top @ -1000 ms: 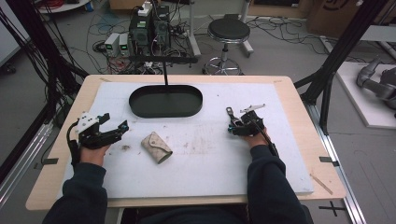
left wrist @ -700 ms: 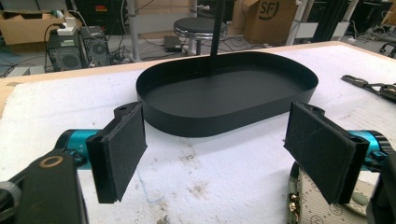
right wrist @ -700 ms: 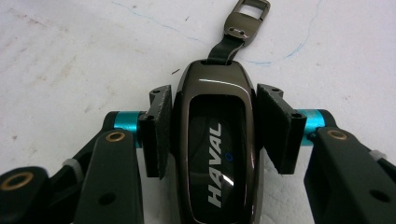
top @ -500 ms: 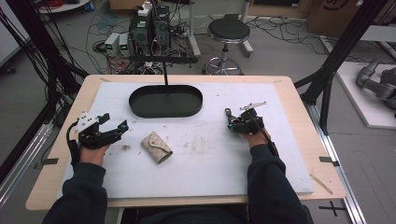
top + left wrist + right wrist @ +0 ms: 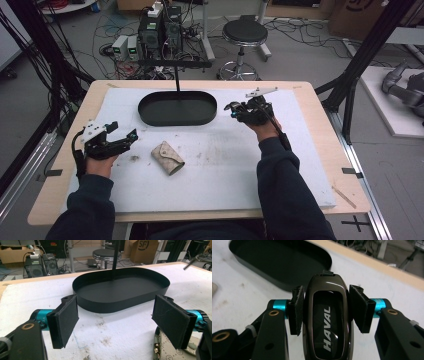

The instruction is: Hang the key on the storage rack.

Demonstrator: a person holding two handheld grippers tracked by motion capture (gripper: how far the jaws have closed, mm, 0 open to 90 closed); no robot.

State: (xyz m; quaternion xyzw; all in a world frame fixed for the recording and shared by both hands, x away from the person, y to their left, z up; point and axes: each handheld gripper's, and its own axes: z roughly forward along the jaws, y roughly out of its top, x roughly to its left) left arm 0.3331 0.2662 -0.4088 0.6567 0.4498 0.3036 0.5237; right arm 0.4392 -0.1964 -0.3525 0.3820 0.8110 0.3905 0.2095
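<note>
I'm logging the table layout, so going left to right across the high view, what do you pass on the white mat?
Left gripper → beige pouch → black oval tray → right gripper, shut on a car key.

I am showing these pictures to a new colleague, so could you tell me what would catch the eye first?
Most striking is the glossy dark key fob marked HAVAL, clamped in the right claw. Beyond it, a black oval tray sits at the far middle of the white mat. The left claw is open, beside a beige pouch.
</note>
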